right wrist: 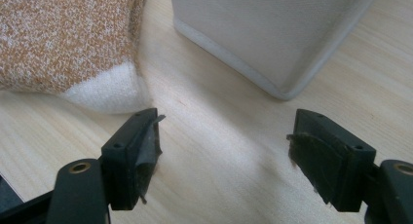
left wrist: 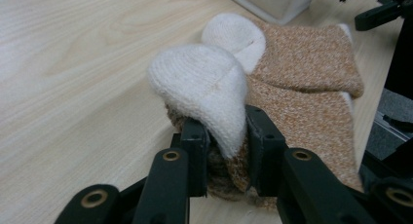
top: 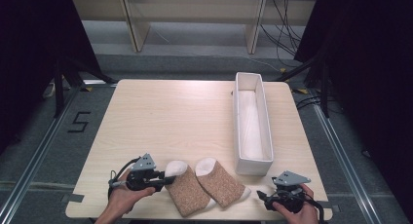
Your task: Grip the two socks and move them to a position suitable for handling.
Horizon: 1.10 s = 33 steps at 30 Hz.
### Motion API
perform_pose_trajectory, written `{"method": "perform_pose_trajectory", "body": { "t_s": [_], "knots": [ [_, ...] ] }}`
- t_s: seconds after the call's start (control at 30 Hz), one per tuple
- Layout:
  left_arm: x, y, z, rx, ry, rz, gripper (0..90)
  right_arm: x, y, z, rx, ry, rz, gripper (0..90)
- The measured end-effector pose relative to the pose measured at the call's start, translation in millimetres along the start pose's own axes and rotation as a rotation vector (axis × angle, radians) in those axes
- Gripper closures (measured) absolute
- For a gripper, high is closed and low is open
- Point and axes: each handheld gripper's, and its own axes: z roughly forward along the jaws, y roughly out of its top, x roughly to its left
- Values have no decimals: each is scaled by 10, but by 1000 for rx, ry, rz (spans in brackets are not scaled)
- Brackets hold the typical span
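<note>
The left claw [left wrist: 221, 136] pinches the white end of the near sock [left wrist: 204, 83], at the desk's [top: 160, 117] front edge. The right claw [right wrist: 224, 156] gapes wide and holds nothing, beside the other sock [right wrist: 63, 39].

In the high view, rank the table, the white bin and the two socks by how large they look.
1. Table, by far the largest.
2. White bin, long and narrow.
3. Left sock and right sock: they look about alike, so no ranking between them.
</note>
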Motion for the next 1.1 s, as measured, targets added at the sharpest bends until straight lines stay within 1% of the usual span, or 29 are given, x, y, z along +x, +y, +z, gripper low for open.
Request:
{"method": "perform_pose_trajectory", "body": {
  "t_s": [0.03, 0.07, 0.1, 0.13, 0.17, 0.2, 0.23, 0.27, 0.3, 0.33, 0.4, 0.43, 0.47, 0.5, 0.57, 0.6, 0.63, 0.67, 0.7, 0.73, 0.77, 0.83, 0.87, 0.9, 0.93, 0.97, 1.0, 1.03, 1.1],
  "knots": [
    [2, 29, -40, -12, -4, 0, 727, 10, 3, -1, 0, 6, 21, 269],
    [0, 50, -64, -25, -12, -12, 729, -10, -2, 11, -4, 5, 1, 270],
    [7, 78, -107, -44, -22, -18, 732, -11, 0, 9, 3, 7, 1, 269],
    [7, 112, -152, -62, -24, -21, 734, -14, -1, 15, 3, 4, -2, 269],
    [8, 162, -223, -66, -16, -12, 736, -14, -2, 18, 5, 4, 0, 270],
    [14, 200, -273, -89, -12, -22, 736, -3, -3, 17, 12, 4, 19, 270],
    [24, 233, -316, -98, -14, -34, 738, 6, -5, 19, 12, 4, 28, 270],
    [51, 270, -357, -112, -24, -39, 741, 13, 1, 15, 17, 6, 45, 270],
    [69, 307, -396, -122, -7, -37, 742, -8, -2, 24, 3, -1, 10, 269],
    [91, 345, -434, -127, 10, -37, 742, -8, -2, 24, 0, 1, 12, 270],
    [159, 413, -513, -143, 24, -45, 744, -19, 7, 29, -6, 1, 7, 270],
    [193, 445, -548, -149, 42, -47, 745, -12, -1, 40, -11, 0, 8, 270],
    [233, 472, -576, -159, 54, -51, 745, -7, 1, 37, 1, 1, 16, 269],
    [276, 498, -600, -168, 63, -58, 745, -14, 4, 29, 16, 2, 10, 270],
    [372, 551, -641, -185, 88, -67, 746, -14, 5, 31, 12, 3, 9, 270],
    [408, 570, -664, -181, 100, -72, 747, -17, 6, 32, 11, 2, 5, 270],
    [464, 591, -686, -189, 113, -78, 747, -15, 5, 34, 11, 4, 7, 270],
    [524, 608, -710, -200, 130, -92, 747, -14, 3, 36, 12, 2, 7, 269],
    [588, 619, -731, -209, 143, -104, 747, -27, 3, 43, -2, -2, -14, 269],
    [648, 630, -747, -214, 160, -118, 747, -32, 4, 46, -6, 1, -19, 269],
    [728, 633, -765, -227, 175, -140, 747, -13, 4, 35, 10, 3, 8, 270],
    [831, 624, -765, -229, 193, -169, 748, -19, 6, 37, 13, 3, 1, 269],
    [879, 618, -751, -227, 211, -178, 748, -15, 7, 38, 14, 4, 5, 269],
    [924, 611, -733, -226, 220, -188, 748, -15, 6, 39, 13, 4, 5, 270],
    [970, 607, -717, -227, 225, -200, 747, -10, 5, 42, 15, 7, 14, 269],
    [1016, 603, -702, -226, 229, -203, 748, -24, 8, 48, 8, 5, -12, 269],
    [1054, 600, -687, -229, 236, -218, 748, -33, 9, 48, 4, 0, -29, 269],
    [1098, 596, -678, -236, 244, -228, 748, -10, 5, 47, 12, 2, 1, 269],
    [1166, 585, -662, -248, 265, -251, 748, -13, 3, 44, 12, 1, -5, 269]
  ]
}}
